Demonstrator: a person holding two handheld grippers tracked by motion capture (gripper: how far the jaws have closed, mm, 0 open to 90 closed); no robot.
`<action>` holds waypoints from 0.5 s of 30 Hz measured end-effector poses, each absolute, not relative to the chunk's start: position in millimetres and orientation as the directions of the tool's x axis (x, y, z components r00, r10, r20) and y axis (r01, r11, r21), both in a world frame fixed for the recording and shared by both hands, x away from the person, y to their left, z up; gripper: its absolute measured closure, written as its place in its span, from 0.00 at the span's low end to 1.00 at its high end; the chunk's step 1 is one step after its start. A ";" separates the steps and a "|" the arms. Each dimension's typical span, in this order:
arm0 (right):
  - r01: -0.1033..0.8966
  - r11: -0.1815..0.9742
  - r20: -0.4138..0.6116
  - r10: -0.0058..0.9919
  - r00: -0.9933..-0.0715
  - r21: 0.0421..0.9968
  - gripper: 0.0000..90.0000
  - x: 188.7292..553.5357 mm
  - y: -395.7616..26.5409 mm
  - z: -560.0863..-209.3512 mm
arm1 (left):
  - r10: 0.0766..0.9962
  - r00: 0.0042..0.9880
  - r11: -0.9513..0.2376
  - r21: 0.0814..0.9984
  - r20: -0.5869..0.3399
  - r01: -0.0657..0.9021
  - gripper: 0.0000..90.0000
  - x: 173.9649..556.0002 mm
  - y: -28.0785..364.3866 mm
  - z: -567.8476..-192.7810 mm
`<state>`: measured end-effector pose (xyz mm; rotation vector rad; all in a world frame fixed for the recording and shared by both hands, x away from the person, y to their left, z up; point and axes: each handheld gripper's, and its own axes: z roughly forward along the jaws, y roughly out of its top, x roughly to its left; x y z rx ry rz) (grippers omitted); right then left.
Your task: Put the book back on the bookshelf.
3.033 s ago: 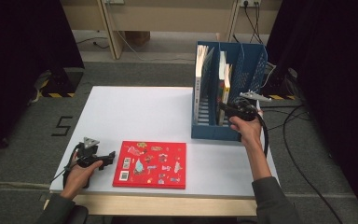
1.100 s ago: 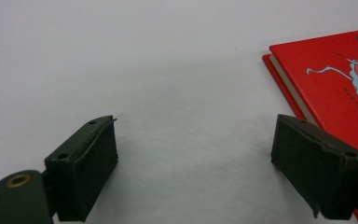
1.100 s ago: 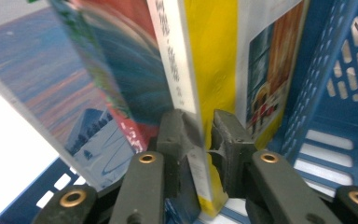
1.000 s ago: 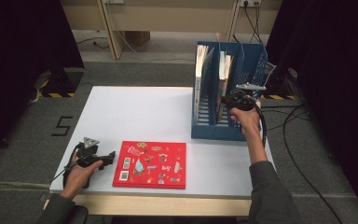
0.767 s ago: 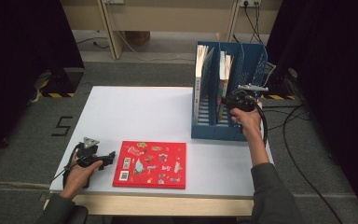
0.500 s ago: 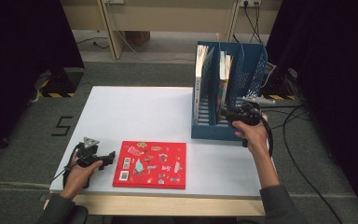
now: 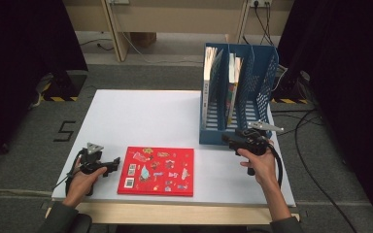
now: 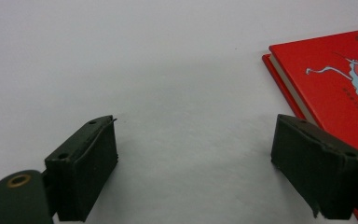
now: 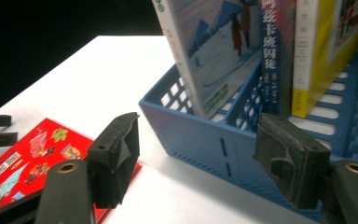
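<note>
A flat, glossy red hardcover book (image 7: 156, 171) lies on the smooth white table (image 7: 141, 116). The right gripper (image 7: 229, 141), its padded jaws just opened and empty, faces a perforated blue plastic file rack (image 7: 257, 87). The left gripper (image 7: 116, 162) rests with jaws apart beside the book.

The red book (image 8: 335, 88) runs off the left gripper view's right edge.

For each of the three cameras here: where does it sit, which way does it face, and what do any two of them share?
High view: above the person's side, looking forward and down on the white table; both forearms, left gripper and right gripper show.
Left gripper view: low over the table, along its open jaws, the red book at right.
Right gripper view: faces the blue file rack, jaws open and empty.
All three share the red book.
</note>
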<state>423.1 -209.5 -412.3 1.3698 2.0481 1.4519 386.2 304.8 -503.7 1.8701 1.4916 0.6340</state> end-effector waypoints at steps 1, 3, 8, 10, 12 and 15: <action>0.531 0.051 0.276 0.810 -0.517 0.846 0.34 421.4 -208.2 -413.4 | 0.972 0.234 -0.137 0.743 -0.027 0.655 0.15 386.2 304.8 -503.7; 0.526 0.059 0.261 0.818 -0.512 0.848 0.31 418.7 -206.6 -415.2 | 0.972 0.234 -0.138 0.743 -0.026 0.655 0.15 386.2 304.8 -503.7; 0.539 0.052 0.268 0.825 -0.497 0.841 0.27 413.4 -204.0 -423.2 | 0.972 0.235 -0.138 0.743 -0.027 0.655 0.15 386.2 304.8 -503.7; 0.548 0.052 0.270 0.828 -0.491 0.835 0.24 411.7 -202.3 -427.1 | 0.972 0.235 -0.138 0.743 -0.026 0.655 0.15 386.1 304.8 -503.7; 0.548 0.059 0.264 0.830 -0.491 0.834 0.23 409.7 -200.9 -430.4 | 0.972 0.235 -0.137 0.743 -0.027 0.655 0.15 386.1 304.8 -503.7; 0.553 0.071 0.259 0.829 -0.496 0.830 0.21 406.5 -198.6 -435.4 | 0.972 0.235 -0.138 0.743 -0.027 0.655 0.15 386.1 304.9 -503.7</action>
